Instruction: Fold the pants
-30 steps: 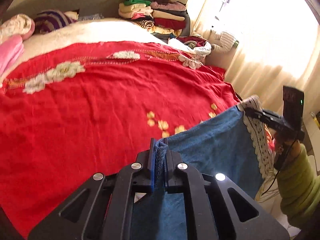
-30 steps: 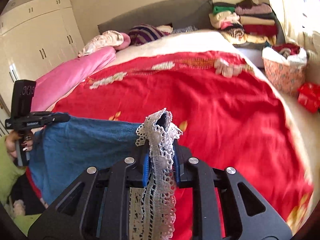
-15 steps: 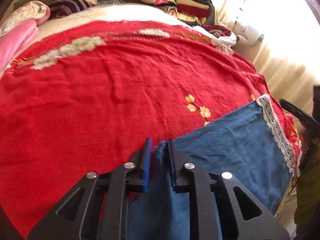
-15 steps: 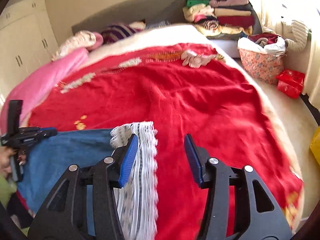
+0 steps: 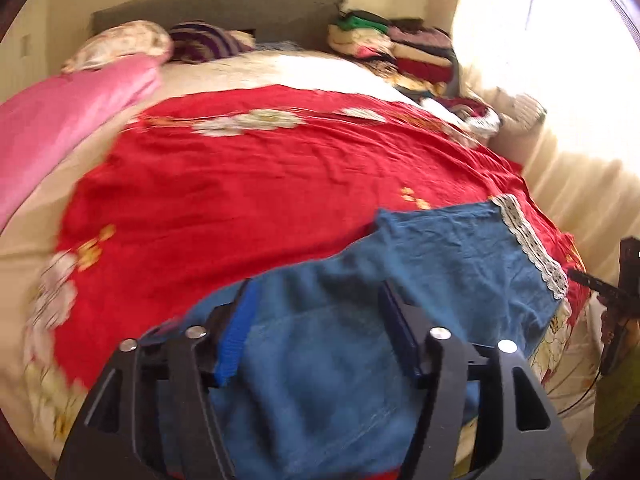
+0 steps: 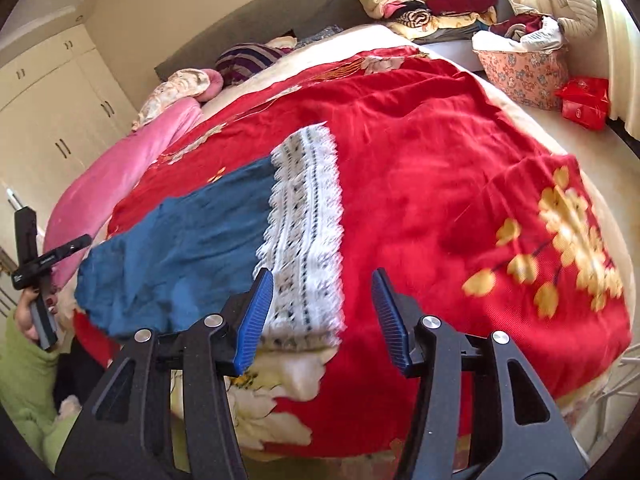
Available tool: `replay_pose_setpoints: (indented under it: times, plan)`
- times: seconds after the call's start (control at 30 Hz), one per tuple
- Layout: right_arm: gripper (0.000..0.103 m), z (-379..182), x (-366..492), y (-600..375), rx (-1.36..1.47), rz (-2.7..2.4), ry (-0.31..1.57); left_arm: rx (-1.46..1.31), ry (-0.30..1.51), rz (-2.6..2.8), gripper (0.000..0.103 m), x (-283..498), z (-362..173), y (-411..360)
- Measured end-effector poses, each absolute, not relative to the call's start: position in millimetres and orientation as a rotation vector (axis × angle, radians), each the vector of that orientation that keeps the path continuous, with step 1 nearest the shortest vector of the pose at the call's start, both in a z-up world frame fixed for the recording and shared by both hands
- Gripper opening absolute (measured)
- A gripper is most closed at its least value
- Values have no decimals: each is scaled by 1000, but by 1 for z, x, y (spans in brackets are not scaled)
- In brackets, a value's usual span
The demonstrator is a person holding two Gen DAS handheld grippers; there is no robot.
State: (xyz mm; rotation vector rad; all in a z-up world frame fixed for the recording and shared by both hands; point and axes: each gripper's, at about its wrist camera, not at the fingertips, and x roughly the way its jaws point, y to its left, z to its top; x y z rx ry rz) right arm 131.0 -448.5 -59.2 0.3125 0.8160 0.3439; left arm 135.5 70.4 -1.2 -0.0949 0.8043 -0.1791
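Your left gripper (image 5: pixel 316 332) was opening, its jaws spread over the blue denim with cloth lying between them but no pad pressing on it; your right gripper (image 6: pixel 324 316) was opening too, its blue pads (image 6: pixel 256 316) standing apart with the lace hem just ahead of them and nothing pinched. Past the tools, the blue pants (image 5: pixel 448 256) lay across the lower right of the left wrist frame on the red bedspread (image 5: pixel 248 184), the white lace hem (image 6: pixel 308 216) running from the centre of the right wrist frame down to the bed's near edge; in that frame the denim spread toward the lower left, where your left hand (image 6: pixel 30 312) gripped its handle. You appeared to be at the release that ends one fold, the cloth set down and let go; whether the layers lay square I could not tell, since the left view was blurred. The next move, as I judged it, called for both tools to draw clear of the cloth; then you needed fresh grips on the end of the folded pants to bring it over the other.
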Motion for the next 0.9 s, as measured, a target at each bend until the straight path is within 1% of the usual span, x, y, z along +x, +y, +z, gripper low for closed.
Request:
replay_pose_setpoints:
  times: [0.1, 0.17, 0.2, 0.23, 0.3, 0.4, 0.57, 0.6, 0.63, 0.67, 0.77, 0.9]
  plan:
    - [47, -64, 131, -444, 315, 350, 829, -128, 792, -105, 73, 119, 4, 96]
    - [48, -66, 132, -442, 305, 332, 839, -128, 778, -72, 80, 106, 7, 107]
    - [50, -66, 132, -440, 303, 333, 837, -132, 774, -62, 83, 101, 8, 112]
    - [54, -66, 132, -439, 304, 332, 836, -143, 774, -56, 87, 97, 8, 116]
    - [60, -66, 132, -436, 299, 320, 837, -162, 778, -32, 88, 90, 4, 125]
    - [63, -66, 131, -433, 288, 319, 835, -179, 789, 19, 88, 89, -8, 136]
    - [63, -67, 131, -434, 299, 306, 836, -307, 876, 28, 88, 99, -45, 149]
    - [64, -67, 132, -433, 297, 306, 837, -343, 894, -8, 84, 101, -53, 147]
    - [64, -68, 133, -432, 296, 309, 841, -357, 900, -27, 54, 102, -57, 145]
    - [64, -69, 134, -430, 292, 309, 845, -354, 914, -24, 45, 104, -61, 142]
    - [64, -76, 136, -424, 269, 306, 863, -333, 903, -12, 41, 102, -60, 145]
    - [64, -78, 130, -417, 239, 305, 867, -300, 836, 19, 40, 85, -38, 156]
